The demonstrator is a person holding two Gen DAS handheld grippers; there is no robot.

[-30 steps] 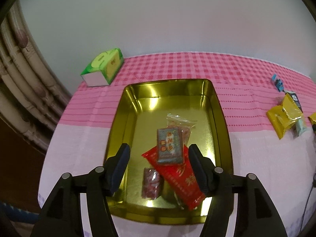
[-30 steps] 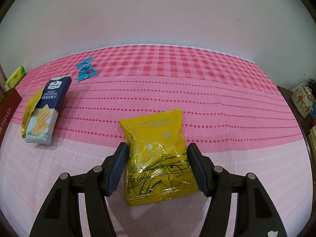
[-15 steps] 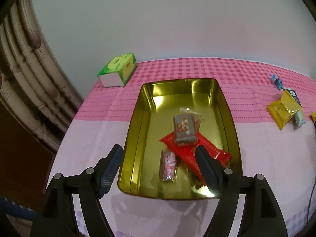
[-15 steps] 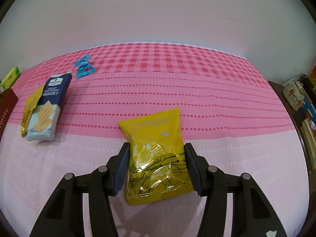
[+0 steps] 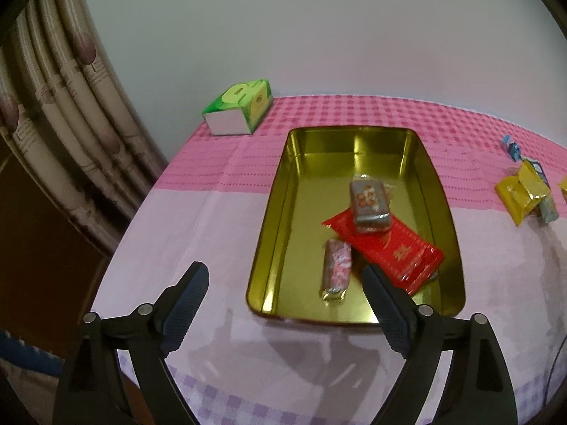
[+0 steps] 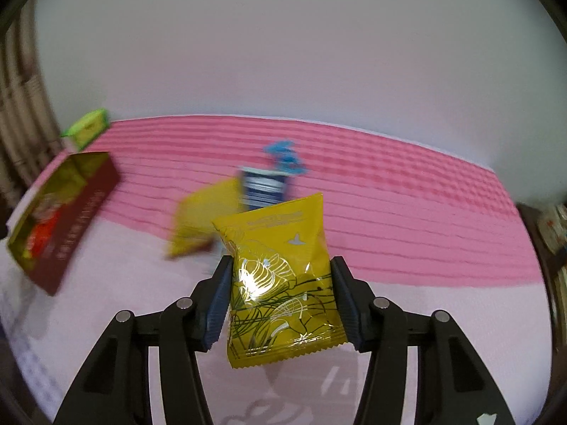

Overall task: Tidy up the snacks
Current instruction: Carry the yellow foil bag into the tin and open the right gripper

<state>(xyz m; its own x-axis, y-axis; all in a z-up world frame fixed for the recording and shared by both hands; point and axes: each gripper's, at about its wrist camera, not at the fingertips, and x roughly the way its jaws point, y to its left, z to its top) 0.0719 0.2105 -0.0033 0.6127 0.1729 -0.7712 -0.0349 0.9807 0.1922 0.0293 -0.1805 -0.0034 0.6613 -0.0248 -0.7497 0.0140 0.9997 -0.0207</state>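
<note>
Since the earlier frames, the right gripper [image 6: 280,299] has carried the yellow snack packet [image 6: 281,279] up off the pink tablecloth [image 6: 407,212], and the view has swung toward the gold tin [image 6: 60,212] at the left. Its jaws have just been closing and now clamp the packet by its two side edges; the packet hangs clear of the cloth. Background items are motion-blurred.

Over the same interval the left gripper [image 5: 283,304] has drawn back from the tin [image 5: 276,233], and its jaws have just been opening; they stand wide with nothing between them, above the cloth at the tin's near left corner.

Inside the tin lie a red packet [image 5: 393,248], a grey-wrapped bar [image 5: 370,205] resting on it, and a small pink-wrapped bar [image 5: 336,265] just beside. A second yellow packet [image 5: 521,194] and a green tissue box [image 5: 241,106] remain out on the cloth.

Assessment: the step in hand is transfer of the held packet to the tin. The next move calls for carrying it over the rim, lowering it onto the bare floor in the far half, then releasing. The left gripper should keep clear of that path.
</note>
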